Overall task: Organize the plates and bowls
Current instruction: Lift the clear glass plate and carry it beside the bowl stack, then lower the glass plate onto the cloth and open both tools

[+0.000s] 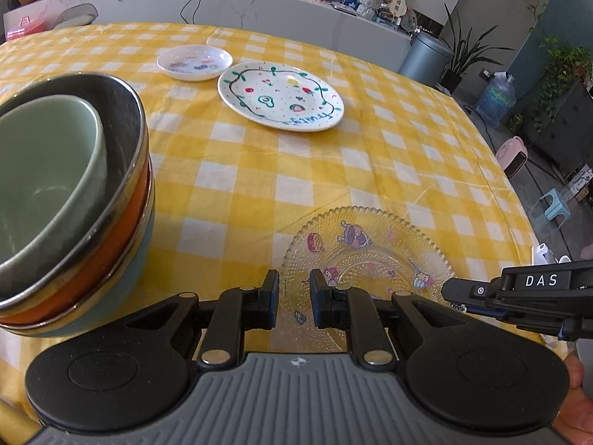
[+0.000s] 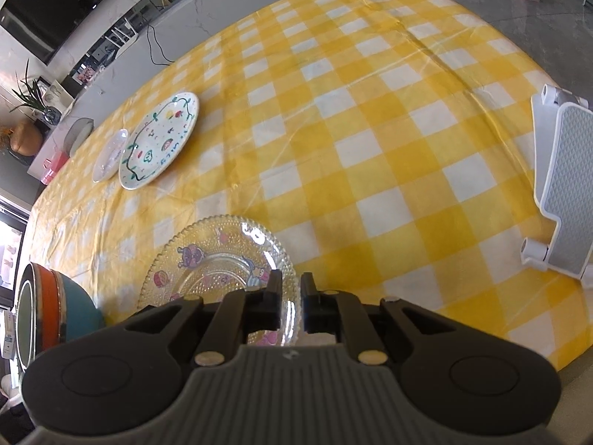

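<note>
A clear glass plate with cartoon prints lies on the yellow checked table near the front edge. My left gripper is open, its jaws a little apart at the plate's left rim. My right gripper has its jaws standing on either side of the plate's right rim with a narrow gap; it also shows in the left wrist view. A stack of bowls, green in steel, orange and teal, stands at the left. A white painted plate and a small white dish lie farther back.
A white and grey folding stand lies on the table at the right edge. Beyond the table are a white counter with packages and a teddy, a grey bin, plants and a water jug.
</note>
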A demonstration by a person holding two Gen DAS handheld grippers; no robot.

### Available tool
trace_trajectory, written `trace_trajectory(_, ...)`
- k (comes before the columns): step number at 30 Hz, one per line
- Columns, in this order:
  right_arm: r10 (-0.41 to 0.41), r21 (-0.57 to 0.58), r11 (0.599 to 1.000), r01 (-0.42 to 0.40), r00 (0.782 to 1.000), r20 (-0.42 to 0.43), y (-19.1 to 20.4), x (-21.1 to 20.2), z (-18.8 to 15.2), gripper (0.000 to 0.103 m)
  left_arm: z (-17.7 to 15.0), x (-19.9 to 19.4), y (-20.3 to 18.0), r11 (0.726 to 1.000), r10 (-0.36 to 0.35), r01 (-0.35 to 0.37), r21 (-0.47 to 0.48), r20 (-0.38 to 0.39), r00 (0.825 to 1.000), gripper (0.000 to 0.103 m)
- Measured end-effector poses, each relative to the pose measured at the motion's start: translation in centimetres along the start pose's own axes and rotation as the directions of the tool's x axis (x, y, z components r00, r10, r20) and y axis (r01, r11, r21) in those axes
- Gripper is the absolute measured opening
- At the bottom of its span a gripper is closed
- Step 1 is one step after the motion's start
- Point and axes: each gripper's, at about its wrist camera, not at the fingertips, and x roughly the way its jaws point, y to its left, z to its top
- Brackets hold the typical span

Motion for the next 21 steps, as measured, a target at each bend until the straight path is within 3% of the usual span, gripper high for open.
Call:
trace_trajectory(15, -0.003, -0.001, 1.0, 0.003, 1.0, -0.023, 0.2, 0.1, -0.1, 0.015, 0.1, 0.0, -0.5, 0.999, 0.029, -0.028, 0.026, -0.019, 0.999, 0.02)
trace_trajectory(18, -0.004, -0.004, 1.0, 0.004, 1.0, 0.007, 0.2, -0.5, -0.1, 0.026, 0.0, -0.4, -0.8, 0.998, 0.052, -0.052, 0.033, -0.01, 0.999, 0.024)
trace_trajectory(21, -0.008, -0.011, 1.0, 0.009, 0.998, 0.067, 0.3, -1.4, -0.1, 0.027, 0.3, -1.4, -1.2, 0.998, 0.052, -0.053, 0.043, 0.023, 0.998, 0.033)
